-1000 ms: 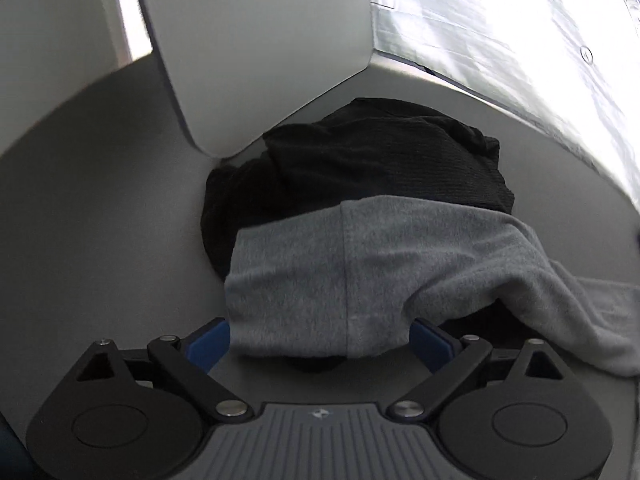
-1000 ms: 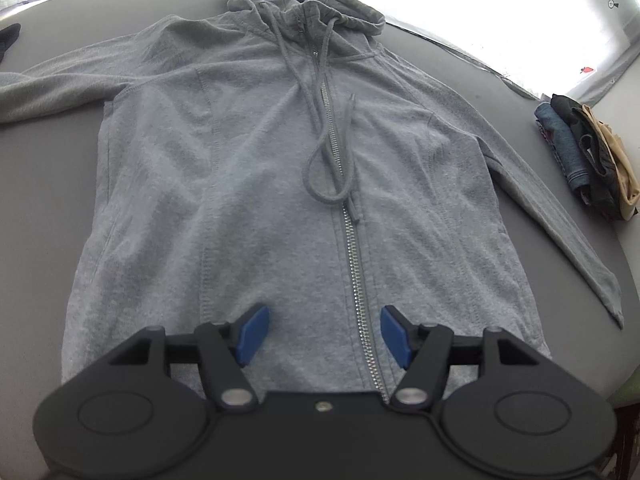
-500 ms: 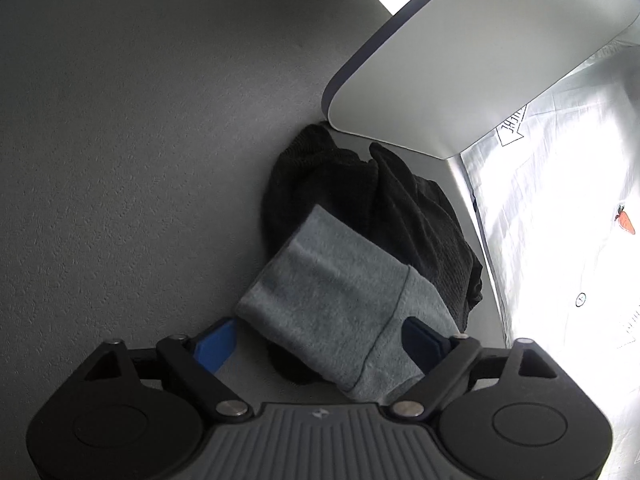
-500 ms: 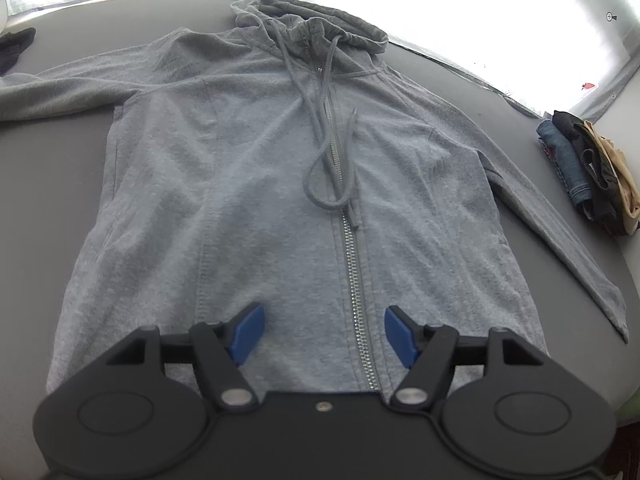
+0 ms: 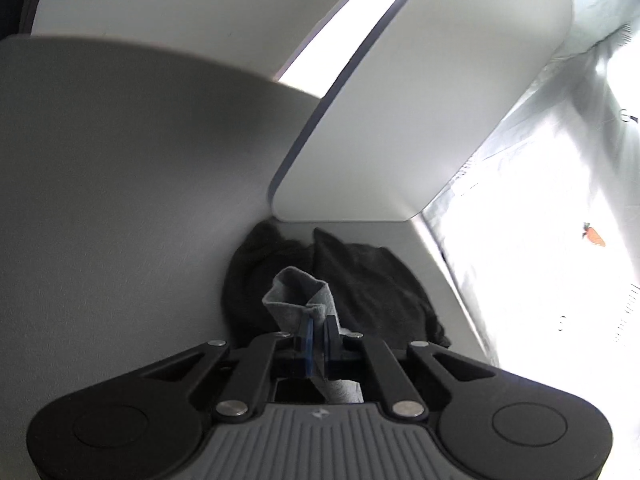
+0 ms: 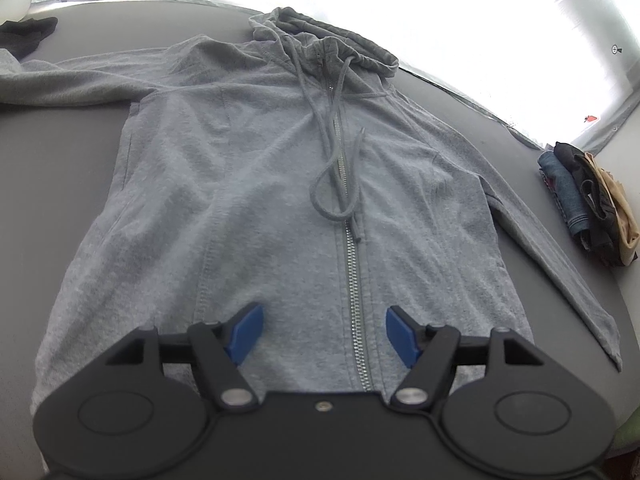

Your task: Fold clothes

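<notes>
- Left gripper (image 5: 317, 334): blue pads pressed together, clamped on the cuff of a grey sleeve (image 5: 298, 300); the cloth bunches up just beyond the fingertips and a strip of it hangs back between the linkage arms.
- Black garment (image 5: 360, 280): crumpled heap directly behind the held cuff, lying on the grey table (image 5: 120, 200) against the foot of a pale curved panel (image 5: 400, 120).
- Right gripper (image 6: 324, 334): jaws spread wide, holding nothing, poised over the hem of the grey zip hoodie (image 6: 256, 184).
- Hoodie: laid flat, front up, on the grey table (image 6: 52, 168), hem near, hood (image 6: 320, 32) far. Zipper (image 6: 354, 280) runs up between the open fingers, nearer the right one; drawcord (image 6: 332, 184) loops across the chest.
- Right-hand sleeve (image 6: 560, 264): stretched diagonally toward the near right edge of the table.
- Left-hand sleeve (image 6: 72, 80): extended to the far left, running out of frame.
- Stack of folded clothes (image 6: 588, 196): far right, apart from the hoodie; denim, black and beige items visible.
- Black garment (image 6: 28, 34): far left corner.
</notes>
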### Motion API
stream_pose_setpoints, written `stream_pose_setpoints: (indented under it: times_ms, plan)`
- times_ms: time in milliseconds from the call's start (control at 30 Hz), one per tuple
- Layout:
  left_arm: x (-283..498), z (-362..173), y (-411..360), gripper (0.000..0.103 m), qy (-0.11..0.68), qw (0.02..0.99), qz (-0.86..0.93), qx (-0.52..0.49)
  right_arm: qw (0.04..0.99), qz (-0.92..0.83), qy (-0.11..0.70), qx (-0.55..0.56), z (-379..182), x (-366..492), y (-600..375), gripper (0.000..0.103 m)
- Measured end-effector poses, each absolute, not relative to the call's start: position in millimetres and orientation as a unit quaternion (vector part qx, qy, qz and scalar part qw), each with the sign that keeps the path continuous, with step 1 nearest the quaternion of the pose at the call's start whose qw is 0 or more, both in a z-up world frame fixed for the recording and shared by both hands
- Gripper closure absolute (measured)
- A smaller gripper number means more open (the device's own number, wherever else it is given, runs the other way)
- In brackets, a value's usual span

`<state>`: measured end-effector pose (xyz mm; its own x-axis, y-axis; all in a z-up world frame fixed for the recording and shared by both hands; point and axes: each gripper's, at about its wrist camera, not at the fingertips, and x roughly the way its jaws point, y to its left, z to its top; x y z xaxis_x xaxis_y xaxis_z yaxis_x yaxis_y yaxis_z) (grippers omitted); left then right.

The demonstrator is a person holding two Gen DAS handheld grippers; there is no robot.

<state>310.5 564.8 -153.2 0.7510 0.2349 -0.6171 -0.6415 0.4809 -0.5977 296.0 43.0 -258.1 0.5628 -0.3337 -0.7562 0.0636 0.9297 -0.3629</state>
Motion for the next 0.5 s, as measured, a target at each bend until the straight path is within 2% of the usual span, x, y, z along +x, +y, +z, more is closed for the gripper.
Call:
stream_pose_setpoints:
  times_ms: [167, 300, 400, 500]
  plan:
    - [297, -76, 531, 0.099, 0.157, 0.885, 0.234, -0.370, 0.874, -0.105, 0.447, -0.158, -259, 294, 42, 0.032]
    - [275, -36, 505, 0.099, 0.132, 0.908, 0.230, -0.323, 0.878, -0.096, 0.442, -0.157, -259, 292, 39, 0.031]
    - [253, -29, 494, 0.099, 0.145, 0.912, 0.240, -0.300, 0.881, -0.092, 0.440, -0.145, -259, 291, 33, 0.030]
    - [234, -45, 485, 0.099, 0.191, 0.906, 0.267, -0.266, 0.884, -0.089, 0.439, -0.133, -260, 290, 30, 0.029]
